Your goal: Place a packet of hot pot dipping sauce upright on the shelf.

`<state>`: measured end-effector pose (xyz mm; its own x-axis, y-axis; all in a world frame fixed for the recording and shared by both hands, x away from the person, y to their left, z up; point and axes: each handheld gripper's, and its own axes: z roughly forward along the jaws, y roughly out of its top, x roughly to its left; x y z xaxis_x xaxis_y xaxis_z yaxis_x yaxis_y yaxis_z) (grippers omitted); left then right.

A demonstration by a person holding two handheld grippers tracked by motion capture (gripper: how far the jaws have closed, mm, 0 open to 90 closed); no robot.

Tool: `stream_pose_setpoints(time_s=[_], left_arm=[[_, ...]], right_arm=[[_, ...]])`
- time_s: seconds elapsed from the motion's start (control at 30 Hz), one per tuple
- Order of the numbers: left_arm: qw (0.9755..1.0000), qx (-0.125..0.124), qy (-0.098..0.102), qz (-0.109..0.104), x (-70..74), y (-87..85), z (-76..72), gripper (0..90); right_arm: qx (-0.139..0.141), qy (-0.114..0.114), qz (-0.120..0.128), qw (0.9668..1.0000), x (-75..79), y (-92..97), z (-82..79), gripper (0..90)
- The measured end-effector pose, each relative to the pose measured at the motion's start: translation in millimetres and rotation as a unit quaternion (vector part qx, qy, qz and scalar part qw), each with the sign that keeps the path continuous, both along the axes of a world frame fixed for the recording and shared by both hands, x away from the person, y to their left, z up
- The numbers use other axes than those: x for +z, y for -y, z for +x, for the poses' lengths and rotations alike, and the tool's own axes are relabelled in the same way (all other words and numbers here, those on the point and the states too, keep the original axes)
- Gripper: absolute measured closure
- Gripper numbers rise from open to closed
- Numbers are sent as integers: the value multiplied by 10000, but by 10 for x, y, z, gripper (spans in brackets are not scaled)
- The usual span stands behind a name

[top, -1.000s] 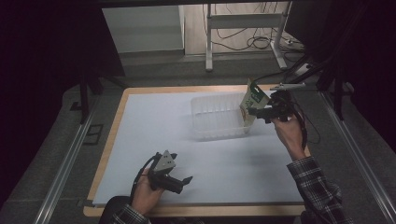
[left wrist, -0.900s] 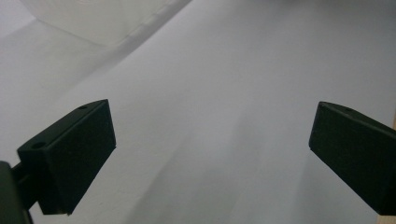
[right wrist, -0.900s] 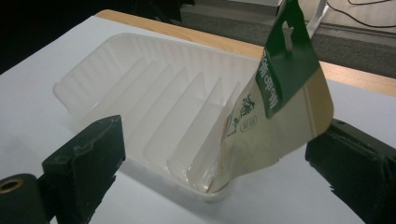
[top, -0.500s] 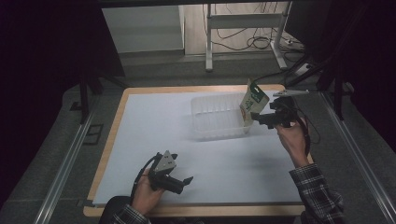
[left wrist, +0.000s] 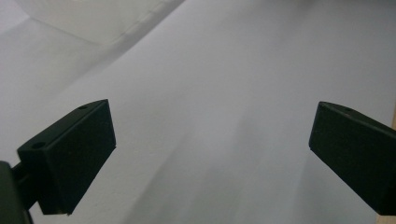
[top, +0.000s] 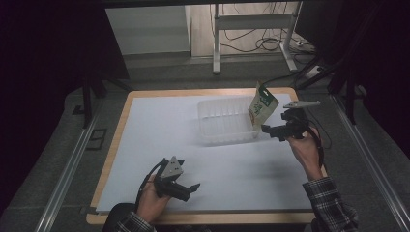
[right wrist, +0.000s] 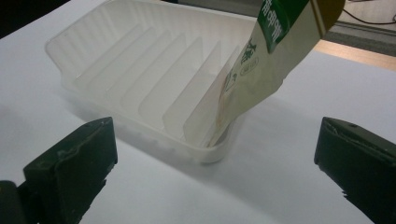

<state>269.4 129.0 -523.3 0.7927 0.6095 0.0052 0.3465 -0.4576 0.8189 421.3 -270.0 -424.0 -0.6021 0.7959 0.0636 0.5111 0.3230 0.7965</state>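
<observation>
The snack pouch (right wrist: 261, 70) stands tilted in the end slot of the clear tray (top: 222, 121), leaning out over its rim. Your right gripper (top: 273, 129) sits just beside it; its jaws have just been opening and grip nothing. Your left gripper (top: 186, 186) rests wide apart near the white table's (top: 159, 125) front edge, with bare room between.

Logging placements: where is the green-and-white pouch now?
High view: the pouch stands tilted in the clear tray's right end slot, just left of the open right gripper.
</observation>
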Motion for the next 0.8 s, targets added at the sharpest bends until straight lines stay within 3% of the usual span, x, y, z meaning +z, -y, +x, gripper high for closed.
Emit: stream_pose_setpoints(time_s=[0.8], left_arm=[[10000, 30, 4, -25, 9, -20, -4, 3]], right_arm=[[21, -50, -17, 10000, -104, 127, -203, 0]])
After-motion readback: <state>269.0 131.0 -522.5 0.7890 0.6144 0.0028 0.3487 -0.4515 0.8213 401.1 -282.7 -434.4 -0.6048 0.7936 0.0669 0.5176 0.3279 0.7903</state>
